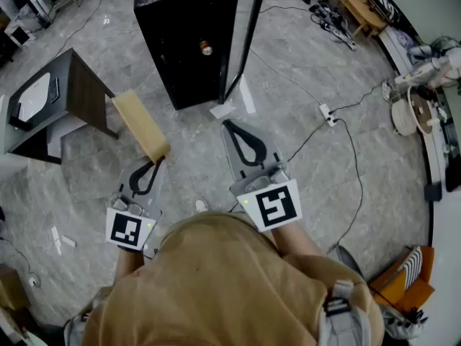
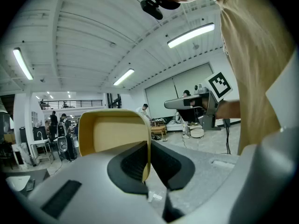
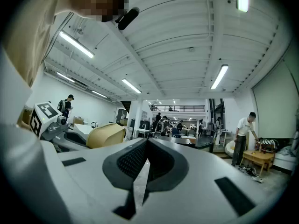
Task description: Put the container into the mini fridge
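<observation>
A tan, open-topped container [image 1: 141,125] hangs over the floor, and my left gripper [image 1: 158,161] is shut on its near wall. In the left gripper view the dark pads pinch that thin container [image 2: 113,134] wall between them at my left gripper [image 2: 149,149]. The black mini fridge [image 1: 184,38] stands ahead on the floor with its door [image 1: 246,31] swung open to the right. My right gripper [image 1: 229,127] points at the fridge's foot, shut and empty. In the right gripper view my right gripper [image 3: 147,146] has its pads together, with the container [image 3: 105,134] off to its left.
A dark side table [image 1: 68,96] carrying a white object stands at the left. A power strip [image 1: 328,114] and cables run over the grey floor at the right. A wooden bench [image 1: 356,6] sits at the far right. People stand in the background of both gripper views.
</observation>
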Demonstrator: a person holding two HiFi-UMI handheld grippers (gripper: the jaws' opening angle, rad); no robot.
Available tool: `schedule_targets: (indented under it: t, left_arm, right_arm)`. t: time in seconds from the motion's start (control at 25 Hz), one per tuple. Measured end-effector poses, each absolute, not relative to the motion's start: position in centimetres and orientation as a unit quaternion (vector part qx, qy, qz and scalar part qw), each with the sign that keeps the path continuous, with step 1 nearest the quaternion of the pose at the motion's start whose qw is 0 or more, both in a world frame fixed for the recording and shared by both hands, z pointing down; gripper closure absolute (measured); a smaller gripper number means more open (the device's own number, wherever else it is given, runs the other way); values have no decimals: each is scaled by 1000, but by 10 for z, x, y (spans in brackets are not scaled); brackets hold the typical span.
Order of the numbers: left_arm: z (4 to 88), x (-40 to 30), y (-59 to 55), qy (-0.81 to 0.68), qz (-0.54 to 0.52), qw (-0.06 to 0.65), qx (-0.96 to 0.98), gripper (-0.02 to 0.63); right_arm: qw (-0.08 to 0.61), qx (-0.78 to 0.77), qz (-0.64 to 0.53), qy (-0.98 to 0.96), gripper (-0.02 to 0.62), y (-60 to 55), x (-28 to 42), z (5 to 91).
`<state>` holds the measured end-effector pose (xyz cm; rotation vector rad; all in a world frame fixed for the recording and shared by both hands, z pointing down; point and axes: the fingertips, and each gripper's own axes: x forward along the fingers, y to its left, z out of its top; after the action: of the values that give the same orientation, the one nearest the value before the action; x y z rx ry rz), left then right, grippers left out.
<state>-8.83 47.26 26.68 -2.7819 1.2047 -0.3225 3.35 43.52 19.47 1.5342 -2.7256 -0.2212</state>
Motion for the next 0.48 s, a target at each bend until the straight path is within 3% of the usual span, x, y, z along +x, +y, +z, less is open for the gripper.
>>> schedule_targets:
  t: [0.48]
  left_arm:
    - [281, -140, 464, 387, -103, 48, -915, 591]
  right_arm:
    - [4, 499, -66, -864, 594, 433, -15, 204]
